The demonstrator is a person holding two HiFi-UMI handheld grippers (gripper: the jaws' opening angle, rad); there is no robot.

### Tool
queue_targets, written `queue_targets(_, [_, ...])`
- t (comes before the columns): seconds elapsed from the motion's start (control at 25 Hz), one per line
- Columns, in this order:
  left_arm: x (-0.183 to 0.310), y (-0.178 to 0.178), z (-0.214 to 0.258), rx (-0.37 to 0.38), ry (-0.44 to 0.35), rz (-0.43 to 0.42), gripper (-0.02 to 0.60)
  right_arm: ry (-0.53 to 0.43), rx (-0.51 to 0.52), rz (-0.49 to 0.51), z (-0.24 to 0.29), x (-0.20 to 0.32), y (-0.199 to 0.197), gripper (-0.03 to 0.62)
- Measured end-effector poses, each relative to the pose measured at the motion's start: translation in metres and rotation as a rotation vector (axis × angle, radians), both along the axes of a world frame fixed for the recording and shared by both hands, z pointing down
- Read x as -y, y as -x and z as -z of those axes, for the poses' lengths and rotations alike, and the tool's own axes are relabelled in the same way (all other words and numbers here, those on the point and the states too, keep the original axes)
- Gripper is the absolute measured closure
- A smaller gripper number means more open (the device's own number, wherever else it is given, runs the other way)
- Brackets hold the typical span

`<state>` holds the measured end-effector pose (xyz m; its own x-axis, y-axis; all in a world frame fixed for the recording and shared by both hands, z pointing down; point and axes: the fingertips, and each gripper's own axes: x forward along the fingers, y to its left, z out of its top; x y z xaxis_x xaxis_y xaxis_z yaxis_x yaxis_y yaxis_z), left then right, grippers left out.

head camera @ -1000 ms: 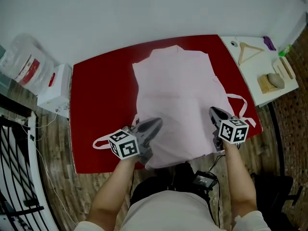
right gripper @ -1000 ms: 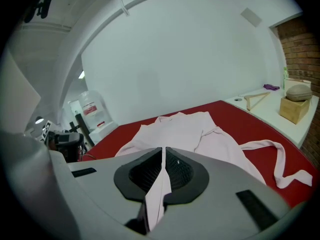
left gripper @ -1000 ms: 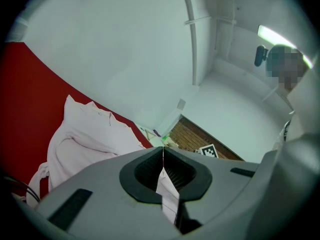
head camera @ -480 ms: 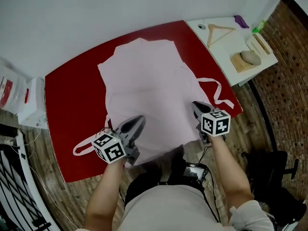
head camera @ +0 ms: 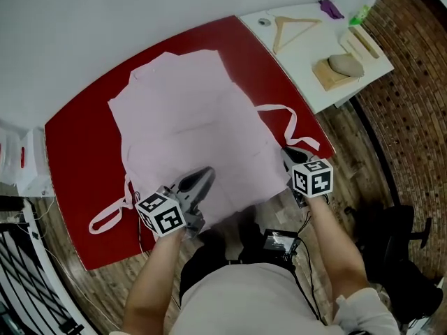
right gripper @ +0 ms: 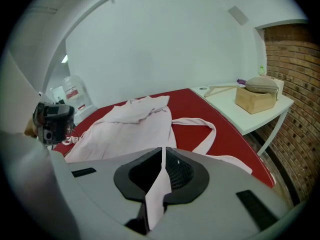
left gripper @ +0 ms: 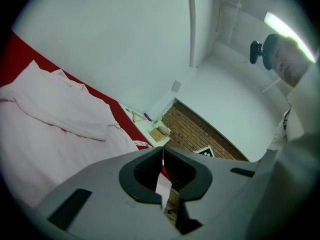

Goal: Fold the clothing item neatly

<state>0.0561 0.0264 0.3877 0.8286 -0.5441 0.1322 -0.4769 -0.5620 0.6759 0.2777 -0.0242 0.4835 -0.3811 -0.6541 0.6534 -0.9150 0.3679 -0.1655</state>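
Head view: left gripper (head camera: 198, 181) and right gripper (head camera: 290, 156) pinch the garment (head camera: 188, 121) at its 6 o'clock hem; next I'd fold toward 12.

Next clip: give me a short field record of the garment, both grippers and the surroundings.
Garment: pink garment, spread out on red table
Left gripper: shut on the garment's near edge
Right gripper: shut on the garment's near edge
Side table: white, holds wooden hanger
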Motion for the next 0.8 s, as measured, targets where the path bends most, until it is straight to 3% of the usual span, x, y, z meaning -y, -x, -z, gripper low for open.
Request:
queue_targets(0.24, [0.008, -0.036, -0.011, 0.004, 0.031, -0.015, 0.574, -0.009, -0.100, 0.055, -0.014, 0.013, -0.033, 0.566])
queue_targets(0.48, [0.013, -0.065, -0.017, 0.007, 0.048, -0.035, 0.574, -0.076, -0.422, 0.286, -0.031, 0.034, -0.044, 0.563])
queue_targets(0.6, [0.015, -0.077, -0.019, 0.009, 0.057, -0.044, 0.574, -0.048, -0.479, 0.409, -0.045, 0.035, -0.041, 0.494])
queue_targets(0.8, [0.017, -0.087, -0.021, 0.024, 0.065, -0.059, 0.574, 0.011, -0.561, 0.514, -0.064, 0.033, -0.049, 0.484])
